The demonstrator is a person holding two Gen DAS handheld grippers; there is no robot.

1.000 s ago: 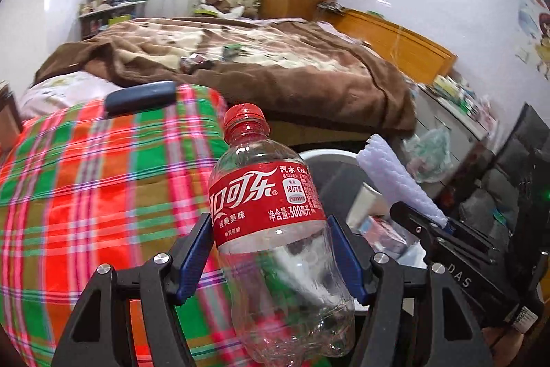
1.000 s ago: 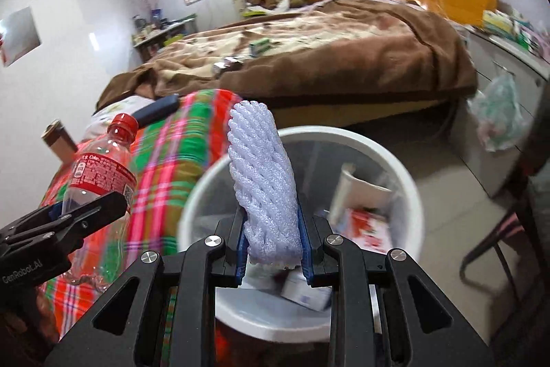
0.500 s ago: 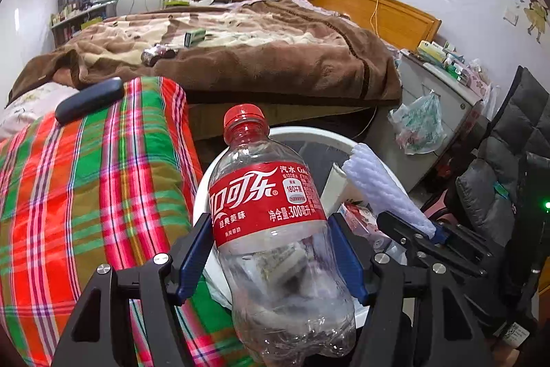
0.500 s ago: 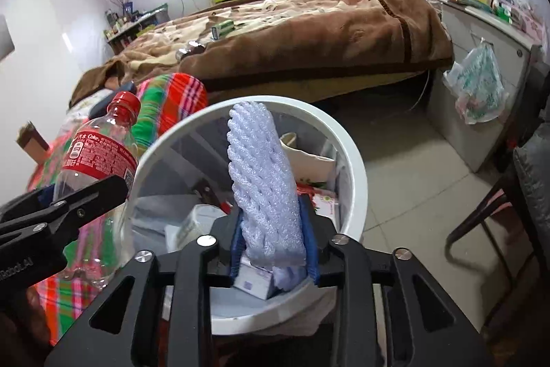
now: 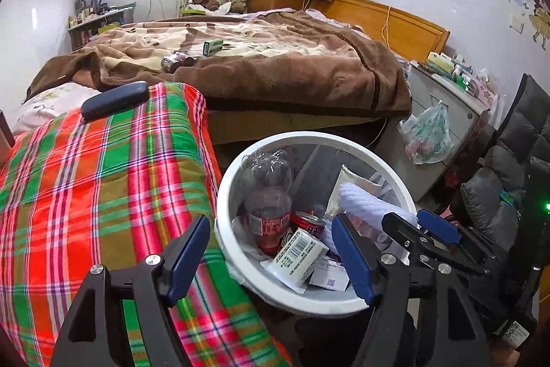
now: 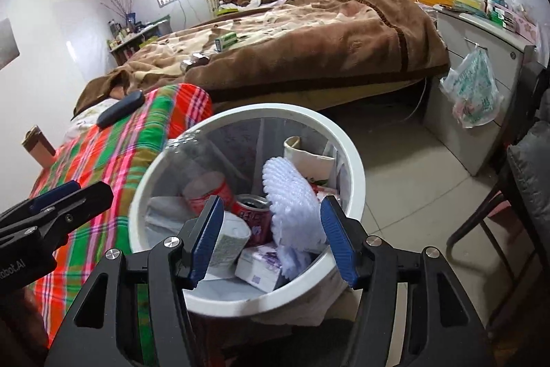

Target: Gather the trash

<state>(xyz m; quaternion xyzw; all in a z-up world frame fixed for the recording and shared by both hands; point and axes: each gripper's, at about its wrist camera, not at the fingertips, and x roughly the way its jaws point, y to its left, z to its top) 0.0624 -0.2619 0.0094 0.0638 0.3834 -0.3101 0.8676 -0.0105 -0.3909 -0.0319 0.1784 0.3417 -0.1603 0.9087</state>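
Observation:
A white round trash bin (image 5: pixel 227 195) (image 6: pixel 354 174) stands on the floor beside a plaid-covered bed. My left gripper (image 5: pixel 271 250) is open and empty above the bin's near rim. The clear cola bottle (image 5: pixel 268 195) with a red label lies upside down inside the bin; it is blurred in the right wrist view (image 6: pixel 206 191). My right gripper (image 6: pixel 271 236) is open over the bin. The white foam net (image 6: pixel 292 208) sits between its jaws, inside the bin, and shows in the left wrist view (image 5: pixel 367 205). A red can (image 6: pixel 252 212) and small boxes (image 5: pixel 299 253) lie in the bin.
The plaid blanket (image 5: pixel 103 181) lies left of the bin with a dark case (image 5: pixel 115 100) on it. A brown-blanketed bed (image 5: pixel 257 64) behind holds a green box (image 5: pixel 212 46) and a dark can (image 5: pixel 177 61). A grey cabinet with a hanging plastic bag (image 6: pixel 474 88) and a dark chair (image 5: pixel 508 167) stand right.
Both grippers opened. The cola bottle dropped from my left gripper into the bin, and the foam net was let go from my right gripper into the bin.

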